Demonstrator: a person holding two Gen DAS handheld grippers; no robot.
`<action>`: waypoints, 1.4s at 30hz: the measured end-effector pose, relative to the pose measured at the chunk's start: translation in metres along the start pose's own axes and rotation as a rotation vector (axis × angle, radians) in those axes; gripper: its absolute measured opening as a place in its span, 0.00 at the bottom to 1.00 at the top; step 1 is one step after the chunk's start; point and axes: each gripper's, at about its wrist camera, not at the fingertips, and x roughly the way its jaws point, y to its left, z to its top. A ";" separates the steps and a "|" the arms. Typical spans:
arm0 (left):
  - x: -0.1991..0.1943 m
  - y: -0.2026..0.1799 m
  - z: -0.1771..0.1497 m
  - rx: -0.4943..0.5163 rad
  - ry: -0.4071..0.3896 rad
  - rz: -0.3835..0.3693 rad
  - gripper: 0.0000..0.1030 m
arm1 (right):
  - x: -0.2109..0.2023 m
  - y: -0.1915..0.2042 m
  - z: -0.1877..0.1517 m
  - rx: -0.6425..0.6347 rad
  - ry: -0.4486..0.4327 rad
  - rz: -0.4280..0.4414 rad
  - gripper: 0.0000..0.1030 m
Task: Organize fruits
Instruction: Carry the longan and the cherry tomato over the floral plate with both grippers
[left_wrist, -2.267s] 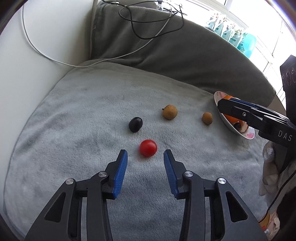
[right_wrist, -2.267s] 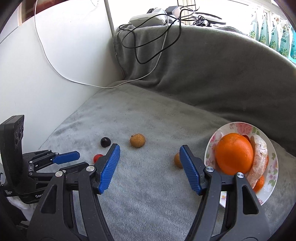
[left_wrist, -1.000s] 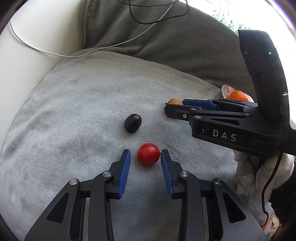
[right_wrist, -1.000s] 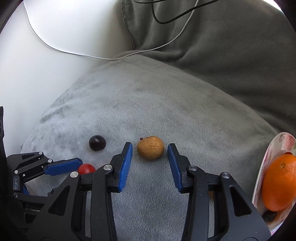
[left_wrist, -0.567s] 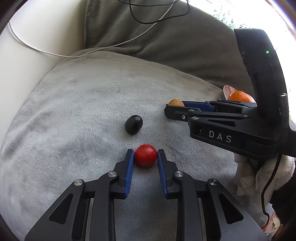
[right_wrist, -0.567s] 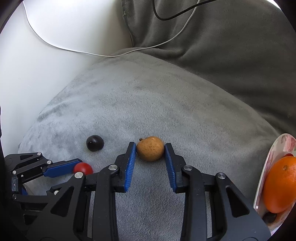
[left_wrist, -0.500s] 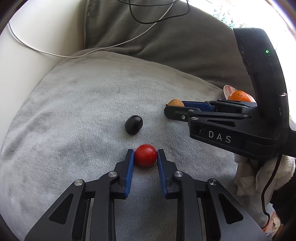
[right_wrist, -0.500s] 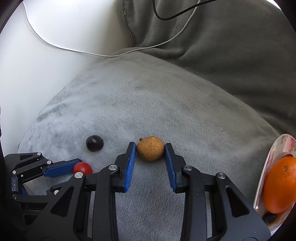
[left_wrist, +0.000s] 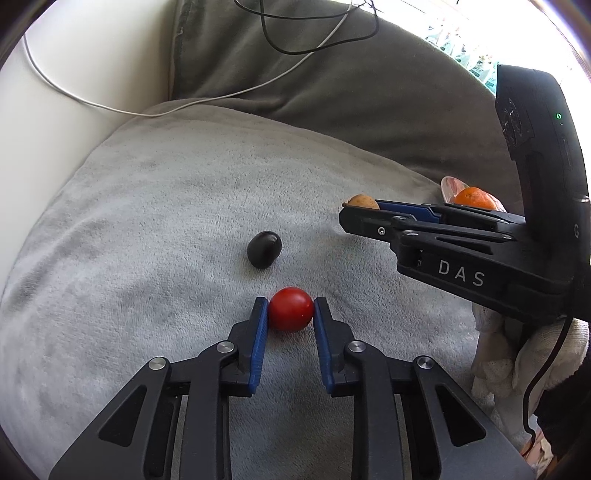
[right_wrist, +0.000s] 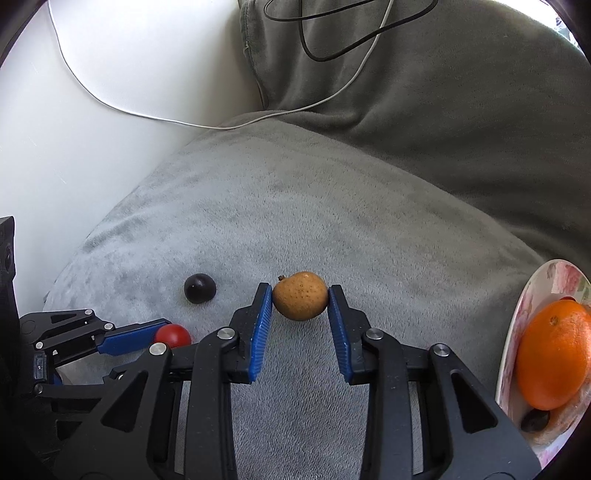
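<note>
Since 2.3 s ago, both claws have closed — left claw (left_wrist: 290, 312) pinching the tomato (left_wrist: 290, 309), right claw (right_wrist: 300, 295) the longan (right_wrist: 300, 295).

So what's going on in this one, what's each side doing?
A person is tidying small fruits off a grey cushion. The left hand-held gripper is shut on a red cherry tomato, and the right hand-held gripper is shut on a brown speckled fruit. Both fruits are at cushion level. A dark grape lies loose between them, and a floral plate at the right already holds an orange.
</note>
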 end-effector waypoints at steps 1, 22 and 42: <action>-0.002 -0.001 0.000 0.001 -0.002 -0.001 0.22 | -0.002 -0.001 0.000 0.004 -0.005 0.001 0.31; -0.029 -0.051 0.009 0.071 -0.048 -0.074 0.22 | -0.086 -0.035 -0.015 0.078 -0.154 -0.049 0.31; -0.017 -0.142 0.028 0.202 -0.064 -0.180 0.22 | -0.160 -0.127 -0.050 0.212 -0.234 -0.185 0.31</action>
